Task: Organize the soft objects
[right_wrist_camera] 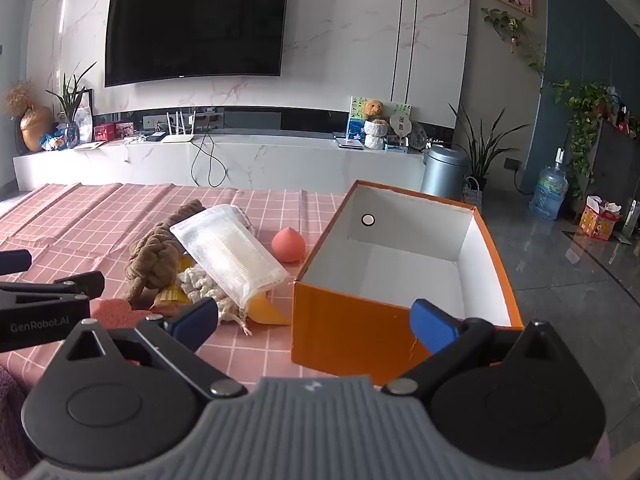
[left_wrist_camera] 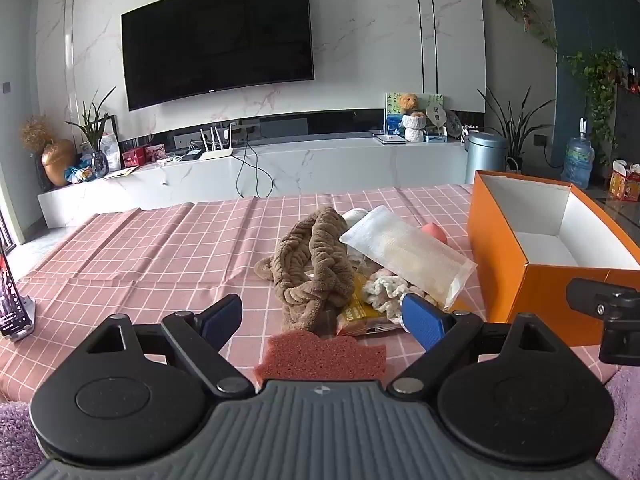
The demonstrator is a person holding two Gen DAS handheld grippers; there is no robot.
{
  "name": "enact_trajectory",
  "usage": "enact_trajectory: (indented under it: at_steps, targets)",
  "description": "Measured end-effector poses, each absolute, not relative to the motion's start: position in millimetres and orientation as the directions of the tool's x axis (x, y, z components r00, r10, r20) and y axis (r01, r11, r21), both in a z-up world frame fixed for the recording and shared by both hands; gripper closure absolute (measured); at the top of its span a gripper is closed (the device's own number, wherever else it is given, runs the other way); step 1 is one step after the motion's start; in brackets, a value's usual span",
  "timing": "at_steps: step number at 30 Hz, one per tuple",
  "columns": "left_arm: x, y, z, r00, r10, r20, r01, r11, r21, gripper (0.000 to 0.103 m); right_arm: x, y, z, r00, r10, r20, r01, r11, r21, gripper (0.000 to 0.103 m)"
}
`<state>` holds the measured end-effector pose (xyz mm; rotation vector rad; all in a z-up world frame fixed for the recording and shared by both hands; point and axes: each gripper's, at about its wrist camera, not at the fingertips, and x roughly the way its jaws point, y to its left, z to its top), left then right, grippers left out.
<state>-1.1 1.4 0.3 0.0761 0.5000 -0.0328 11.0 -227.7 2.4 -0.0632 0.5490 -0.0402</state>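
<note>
Pink checked cloth covers the counter, where a heap of soft things lies just left of an orange box. At the far left edge of the left wrist view a phone leans on a stand. Moving right, the left tool hangs low over the near edge of the cloth, its blue-padded fingers spread wide and gripping nothing; a pink sponge lies on the cloth between them, close to the tool body. Behind it a brown braided plush piece rests at the left of the heap, touching a yellow snack packet whose print is too blurred to read. A cream knitted piece lies beside the packet, and a clear plastic pouch with a white and yellowish filling leans across the top of the heap. A small pink peach-shaped toy sits on the cloth between the pouch and the box. The box stands open-topped with a white inside and a round hole in its far wall. The right tool hovers at the near left corner of the box, its fingers likewise parted and unladen, the right one over the box's near wall. White lettering reading "GenRobot.AI" shows on the left tool's side in the right wrist view. A dark television hangs on the marble wall behind.
</note>
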Motion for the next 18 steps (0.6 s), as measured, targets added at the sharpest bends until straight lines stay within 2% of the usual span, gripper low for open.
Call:
enact_trajectory:
  at_steps: [18]
  targets:
    - [-4.0, 5.2, 2.9, 0.875, -0.002, -0.485, 0.036, 0.998, 0.059, 0.000, 10.9, -226.8, 2.6, 0.851, -0.072, -0.520, 0.036, 0.996, -0.079, 0.002]
